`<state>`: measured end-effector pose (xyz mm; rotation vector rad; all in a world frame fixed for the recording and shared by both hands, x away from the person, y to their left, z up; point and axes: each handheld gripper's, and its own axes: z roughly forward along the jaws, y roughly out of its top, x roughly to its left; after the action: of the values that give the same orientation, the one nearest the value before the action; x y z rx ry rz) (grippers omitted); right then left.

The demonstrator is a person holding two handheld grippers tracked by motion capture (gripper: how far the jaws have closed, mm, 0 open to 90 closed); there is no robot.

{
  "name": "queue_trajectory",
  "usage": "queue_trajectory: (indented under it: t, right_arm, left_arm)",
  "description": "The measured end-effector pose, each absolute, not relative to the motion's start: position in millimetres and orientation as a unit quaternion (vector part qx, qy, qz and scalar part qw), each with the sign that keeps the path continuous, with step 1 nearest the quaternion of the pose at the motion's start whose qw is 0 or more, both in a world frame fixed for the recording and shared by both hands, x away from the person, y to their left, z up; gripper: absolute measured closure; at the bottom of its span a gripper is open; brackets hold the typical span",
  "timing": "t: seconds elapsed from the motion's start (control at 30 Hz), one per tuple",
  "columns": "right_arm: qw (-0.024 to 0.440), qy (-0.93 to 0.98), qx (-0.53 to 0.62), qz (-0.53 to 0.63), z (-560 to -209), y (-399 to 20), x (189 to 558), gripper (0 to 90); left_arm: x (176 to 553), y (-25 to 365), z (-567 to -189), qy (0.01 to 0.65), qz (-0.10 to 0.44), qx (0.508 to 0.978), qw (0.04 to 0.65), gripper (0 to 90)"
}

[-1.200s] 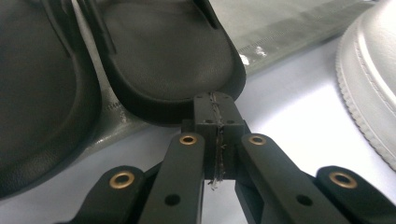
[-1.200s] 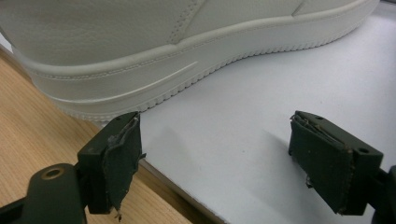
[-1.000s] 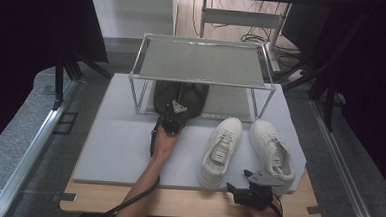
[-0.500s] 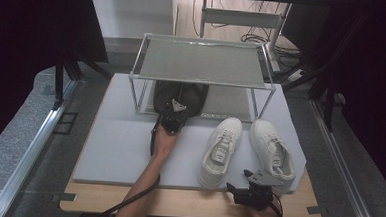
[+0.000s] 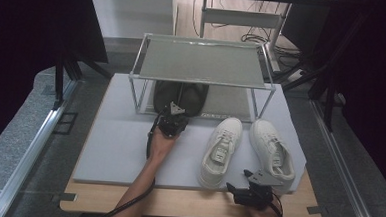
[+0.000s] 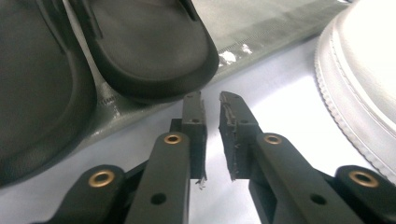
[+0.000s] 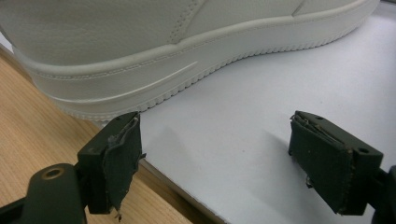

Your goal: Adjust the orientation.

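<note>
A pair of black sandals lies on the lower level of a wire rack. My left gripper sits just in front of them. In the left gripper view its jaws have just been opening and stand a narrow gap apart with nothing between them, a short way from the toe of one sandal. Two white sneakers lie on the grey mat. My right gripper rests at the table's near edge, open wide, with the sneaker's heel just ahead of it.
The mat covers most of a wooden table. The rack's thin metal legs stand at the back of the mat. A metal rail runs along the left, and dark frame posts stand on both sides.
</note>
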<state>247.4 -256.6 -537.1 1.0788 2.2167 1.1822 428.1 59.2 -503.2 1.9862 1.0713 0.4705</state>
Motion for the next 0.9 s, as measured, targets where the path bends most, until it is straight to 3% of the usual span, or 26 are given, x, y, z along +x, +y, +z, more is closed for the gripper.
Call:
queue_trajectory:
  t: [0.9]
  right_arm:
    - [0.203, 0.794, 0.386, 0.422, -537, -257, 247, 17.5]
  left_arm:
    - [386, 75, -490, 0.404, 0.178, 0.803, 0.401, 46.0]
